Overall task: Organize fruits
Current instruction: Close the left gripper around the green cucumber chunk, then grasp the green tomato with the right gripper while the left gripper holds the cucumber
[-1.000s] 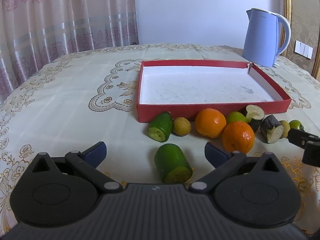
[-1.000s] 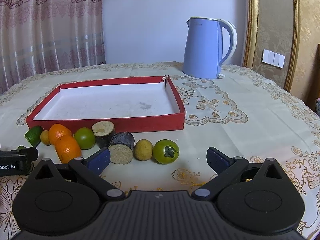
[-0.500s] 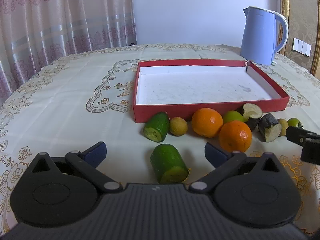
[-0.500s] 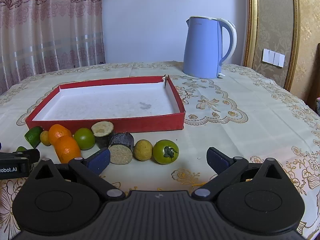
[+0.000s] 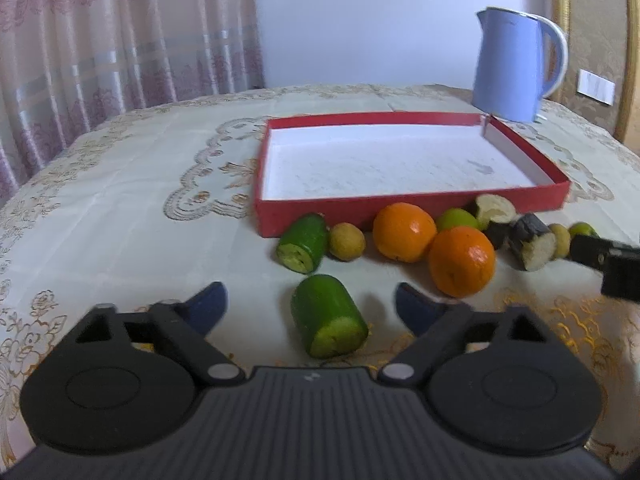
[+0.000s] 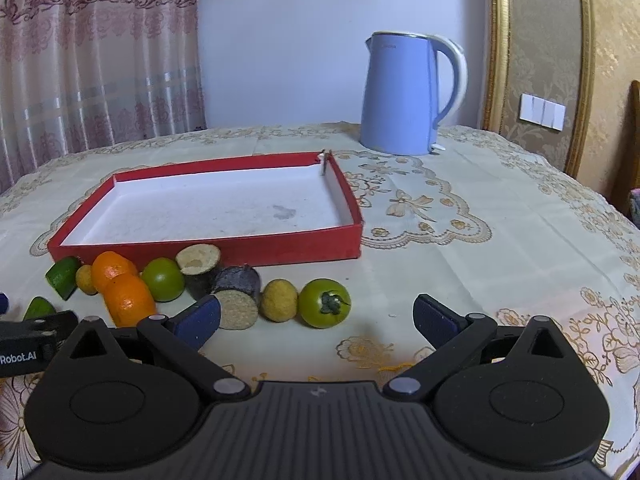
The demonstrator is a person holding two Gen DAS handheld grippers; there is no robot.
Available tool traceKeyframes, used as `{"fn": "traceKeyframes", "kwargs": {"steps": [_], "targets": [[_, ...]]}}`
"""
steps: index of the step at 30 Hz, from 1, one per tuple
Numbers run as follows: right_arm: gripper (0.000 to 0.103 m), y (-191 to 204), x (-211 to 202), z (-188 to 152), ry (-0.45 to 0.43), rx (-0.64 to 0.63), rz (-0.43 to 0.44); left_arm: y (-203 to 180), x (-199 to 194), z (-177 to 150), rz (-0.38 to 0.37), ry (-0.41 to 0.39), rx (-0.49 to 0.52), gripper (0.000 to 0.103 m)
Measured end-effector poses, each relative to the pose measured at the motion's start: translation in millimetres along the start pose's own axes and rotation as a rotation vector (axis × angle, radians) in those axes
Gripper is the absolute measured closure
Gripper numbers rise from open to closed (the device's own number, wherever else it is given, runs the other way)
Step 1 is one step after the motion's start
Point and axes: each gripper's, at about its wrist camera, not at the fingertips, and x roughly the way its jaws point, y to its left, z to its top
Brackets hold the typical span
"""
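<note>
A short green cucumber piece (image 5: 328, 320) lies on the tablecloth between the blue pads of my left gripper (image 5: 310, 300). Its jaws are closing, with a gap left on both sides. Behind it a row of fruit lines the front wall of the red tray (image 5: 400, 212): another cucumber piece (image 5: 302, 242), a small yellow fruit (image 5: 347, 241), two oranges (image 5: 404, 232) and dark-skinned cut pieces (image 5: 532, 242). My right gripper (image 6: 316, 316) stands open, and a green tomato (image 6: 324, 302) sits just ahead between its fingers, touched by neither.
A blue kettle (image 6: 404, 96) stands behind the tray's far right corner. The tray's white floor holds nothing. Curtains hang beyond the table's far left edge. The embroidered cloth to the right of the tray carries no objects.
The left gripper's pads have drawn in toward the cucumber piece, narrowing the gap. The right gripper and the fruit row have not moved.
</note>
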Motion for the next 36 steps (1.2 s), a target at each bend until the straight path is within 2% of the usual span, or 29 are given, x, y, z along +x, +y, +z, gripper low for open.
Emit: {"fn": "traceKeyframes", "kwargs": {"steps": [2, 6, 8, 10, 17, 30, 36], "targets": [[0.000, -4.1, -1.1, 0.2, -0.002, 0.019, -0.009, 0.5, -0.3, -3.0, -0.008, 0.002, -0.001, 0.019], [0.000, -10.0, -3.2, 0.5, -0.005, 0.041, -0.029, 2.2, 2.9, -7.4, -0.036, 0.030, -0.014, 0.036], [0.000, -11.3, -2.8, -0.3, 0.000, 0.044, -0.024, 3.1, 2.9, -7.4, -0.037, 0.025, -0.022, 0.039], [0.000, -11.5, -3.2, -1.4, -0.004, 0.042, -0.023, 2.8, 2.1, -6.9, -0.038, 0.020, -0.018, 0.049], [0.000, -6.5, -5.7, -3.4, -0.024, -0.001, -0.031, 3.6, 0.2, -5.2, -0.058, 0.015, -0.040, 0.067], [0.000, -24.4, -9.8, -14.8, -0.022, -0.009, -0.019, 5.9, -2.8, -5.0, -0.061, 0.002, -0.061, 0.068], [0.000, -47.0, -3.3, -16.0, 0.006, 0.061, 0.014, 8.0, -3.1, -4.8, -0.072, 0.000, -0.068, 0.068]]}}
